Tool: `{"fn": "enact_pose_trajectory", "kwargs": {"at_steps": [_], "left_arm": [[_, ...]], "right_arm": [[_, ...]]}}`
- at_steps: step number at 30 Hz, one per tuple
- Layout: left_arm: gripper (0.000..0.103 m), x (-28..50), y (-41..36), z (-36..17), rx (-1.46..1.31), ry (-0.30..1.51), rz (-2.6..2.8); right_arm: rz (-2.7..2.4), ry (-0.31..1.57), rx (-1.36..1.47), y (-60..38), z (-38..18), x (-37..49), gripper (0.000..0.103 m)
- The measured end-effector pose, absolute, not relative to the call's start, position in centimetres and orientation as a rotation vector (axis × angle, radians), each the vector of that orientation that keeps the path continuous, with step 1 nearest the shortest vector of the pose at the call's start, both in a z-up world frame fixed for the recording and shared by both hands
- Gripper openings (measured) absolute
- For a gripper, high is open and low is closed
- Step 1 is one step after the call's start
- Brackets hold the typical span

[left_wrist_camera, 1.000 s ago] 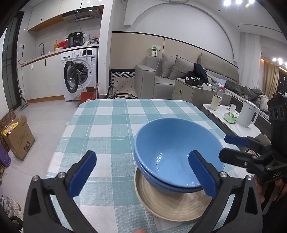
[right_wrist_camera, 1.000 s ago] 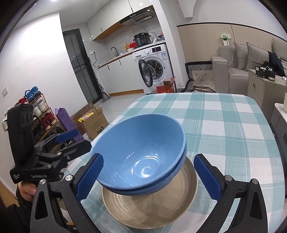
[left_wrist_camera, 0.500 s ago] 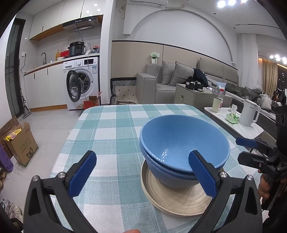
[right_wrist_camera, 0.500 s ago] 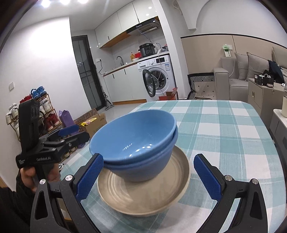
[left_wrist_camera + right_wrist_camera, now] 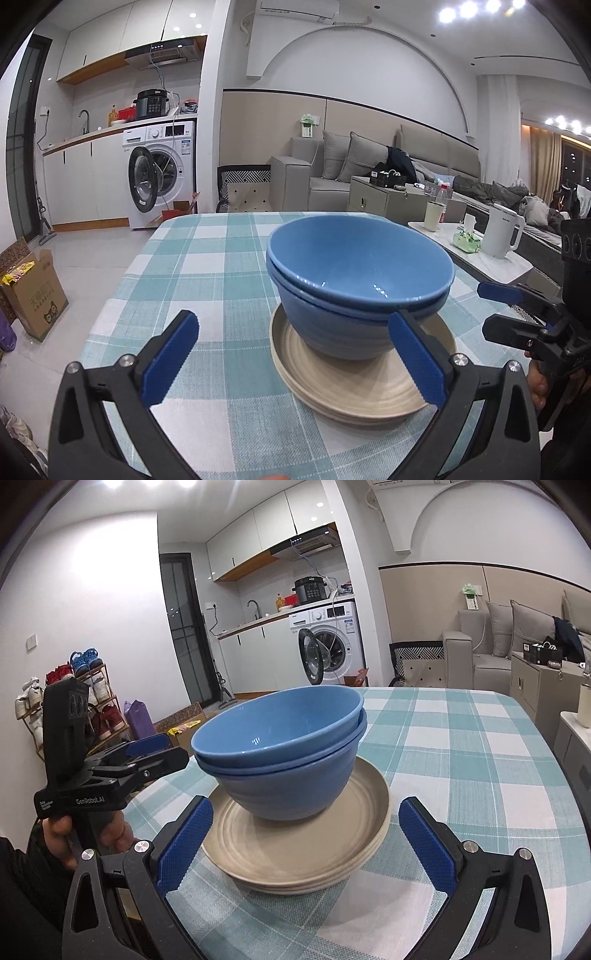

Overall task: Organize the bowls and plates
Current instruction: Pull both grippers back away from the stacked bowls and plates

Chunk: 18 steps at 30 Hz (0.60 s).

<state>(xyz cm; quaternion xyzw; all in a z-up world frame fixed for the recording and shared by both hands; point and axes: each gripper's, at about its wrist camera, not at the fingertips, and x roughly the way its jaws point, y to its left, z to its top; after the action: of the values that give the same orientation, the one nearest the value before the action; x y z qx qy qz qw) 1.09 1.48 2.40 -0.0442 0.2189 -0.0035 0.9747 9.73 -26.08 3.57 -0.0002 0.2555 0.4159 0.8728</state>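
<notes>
Two nested blue bowls [image 5: 354, 280] [image 5: 284, 746] stand on a stack of beige plates [image 5: 347, 384] [image 5: 303, 849] on the checked tablecloth. My left gripper [image 5: 295, 358] is open and low in front of the stack, its right finger pad [image 5: 415, 358] close before the plates' rim. My right gripper [image 5: 303, 842] is open too, its blue pads on either side of the plates' near edge, touching nothing. Each view shows the other gripper off to the side: the right gripper [image 5: 498, 310] at the right, the left gripper [image 5: 147, 753] at the left, held by a hand.
The table [image 5: 207, 258] with its teal and white cloth stretches away beyond the stack. A cardboard box [image 5: 29, 291] sits on the floor at the left. A side table with a white kettle [image 5: 502, 236] stands at the right, a washing machine [image 5: 162, 170] and sofa behind.
Both grippers have dropped lower and drawn back a little, so the bowls and plates now appear from the side. The stack has not moved. Both stay open.
</notes>
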Motion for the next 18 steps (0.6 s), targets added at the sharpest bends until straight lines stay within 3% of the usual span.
{"fn": "enact_pose_trajectory", "kwargs": {"at_steps": [18], "left_arm": [[0.103, -0.7, 1.5, -0.3, -0.057, 0.461, 0.073]], "right_arm": [[0.86, 0.481, -0.005, -27.2, 2.5, 7.2, 0.102]]}}
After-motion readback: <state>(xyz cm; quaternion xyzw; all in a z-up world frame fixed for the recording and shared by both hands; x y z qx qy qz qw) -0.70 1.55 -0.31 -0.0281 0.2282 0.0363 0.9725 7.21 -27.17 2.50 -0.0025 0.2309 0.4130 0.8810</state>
